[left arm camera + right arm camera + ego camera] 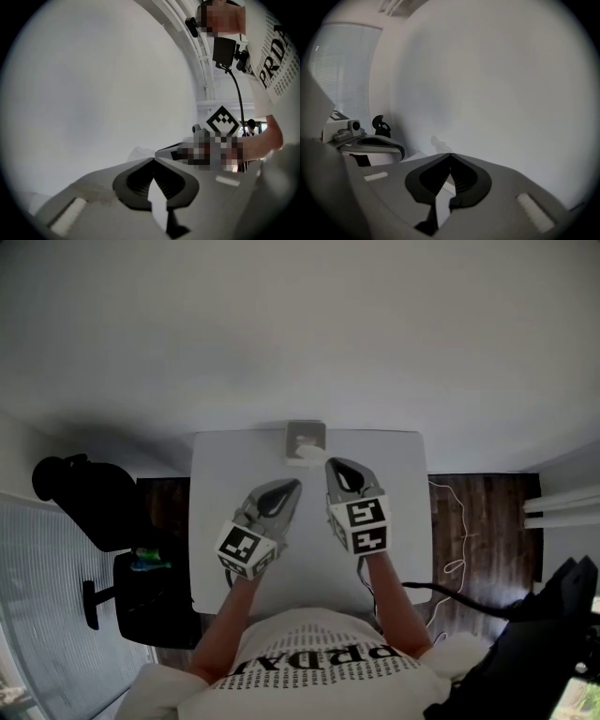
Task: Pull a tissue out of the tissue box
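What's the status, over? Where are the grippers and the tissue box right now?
Left gripper and right gripper both shut, seemingly empty. Tissue box at table's far edge, tissue sticking out. Nothing in the way.

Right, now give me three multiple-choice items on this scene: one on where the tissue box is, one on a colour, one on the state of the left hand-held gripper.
1. Where on the table does the tissue box stand?
A. At the near edge
B. At the middle of the far edge
C. At the near left corner

2. What colour is the table top?
A. Black
B. Red
C. White

3. How do the jaws of the left hand-held gripper stand?
A. Closed, tips together
B. Wide apart
C. Clamped round the tissue box

Key:
1 B: the head view shows the box at the edge farthest from the person.
2 C: the top shows plain white in the head view.
3 A: the left gripper view shows the two tips meeting.
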Demonstrator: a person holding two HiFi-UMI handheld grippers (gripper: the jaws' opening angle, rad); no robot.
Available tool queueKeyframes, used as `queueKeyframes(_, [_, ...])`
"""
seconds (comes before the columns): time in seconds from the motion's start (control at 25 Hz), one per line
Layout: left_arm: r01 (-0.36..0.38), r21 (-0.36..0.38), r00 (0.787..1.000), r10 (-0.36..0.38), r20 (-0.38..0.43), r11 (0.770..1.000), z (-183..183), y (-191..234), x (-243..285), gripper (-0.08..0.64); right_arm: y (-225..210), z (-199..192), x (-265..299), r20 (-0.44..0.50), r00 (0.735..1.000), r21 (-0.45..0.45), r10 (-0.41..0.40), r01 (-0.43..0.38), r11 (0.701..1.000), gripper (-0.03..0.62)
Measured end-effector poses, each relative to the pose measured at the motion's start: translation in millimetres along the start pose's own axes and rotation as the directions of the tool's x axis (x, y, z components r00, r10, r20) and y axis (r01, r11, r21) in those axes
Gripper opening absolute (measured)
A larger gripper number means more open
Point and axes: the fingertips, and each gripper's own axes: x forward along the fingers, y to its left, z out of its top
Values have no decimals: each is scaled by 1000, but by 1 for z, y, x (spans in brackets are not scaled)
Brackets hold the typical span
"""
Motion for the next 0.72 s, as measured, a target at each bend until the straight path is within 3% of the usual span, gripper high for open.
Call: queueKeyframes(0.72, [-18, 13, 998, 17, 64, 1000, 51, -46, -40, -8, 38, 52, -79, 121, 991, -48, 61, -56, 997, 9])
